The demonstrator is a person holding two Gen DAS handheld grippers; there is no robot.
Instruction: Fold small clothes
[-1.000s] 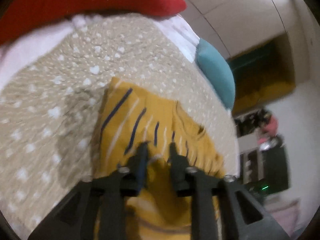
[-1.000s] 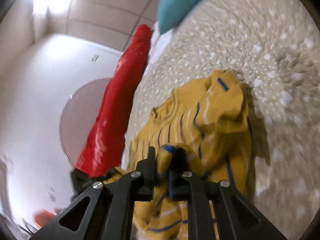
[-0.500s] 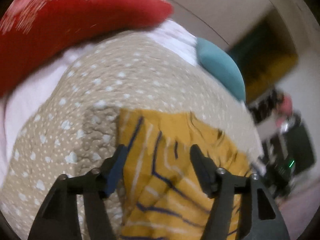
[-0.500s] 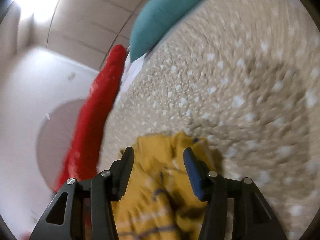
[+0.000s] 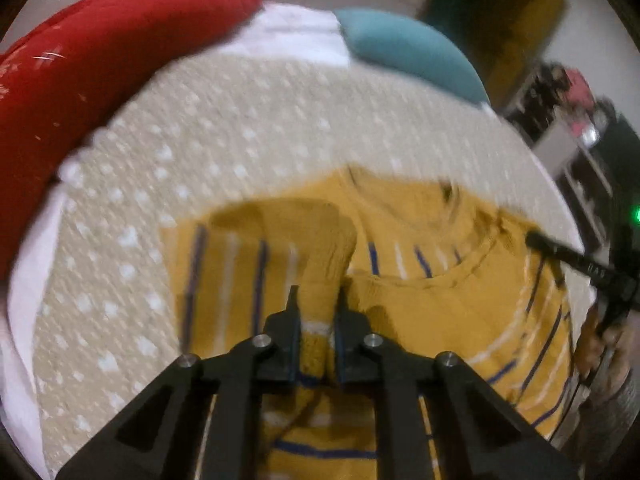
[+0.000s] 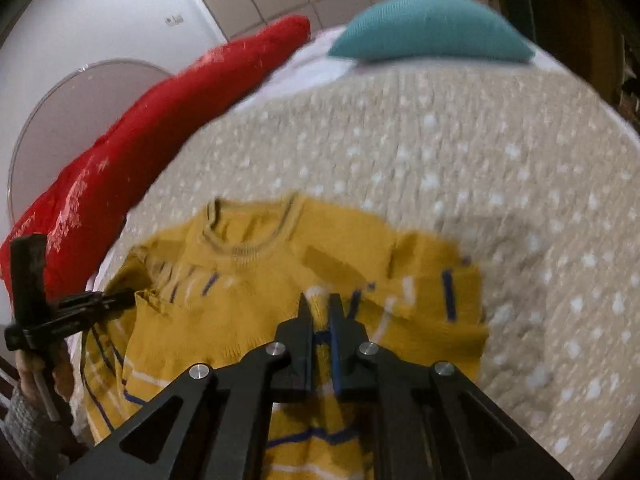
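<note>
The left tool pinches a fold of the mustard-yellow ribbed knit sweater with blue and white stripes; the right tool grips it too. It lies rumpled on a beige, white-dotted quilted bedspread, with a red cushion and a teal pillow beyond

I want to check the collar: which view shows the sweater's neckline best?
The right wrist view: the neckline of the yellow sweater shows whole, above the tongs. The left wrist view shows it more blurred and nearer the edge.
</note>
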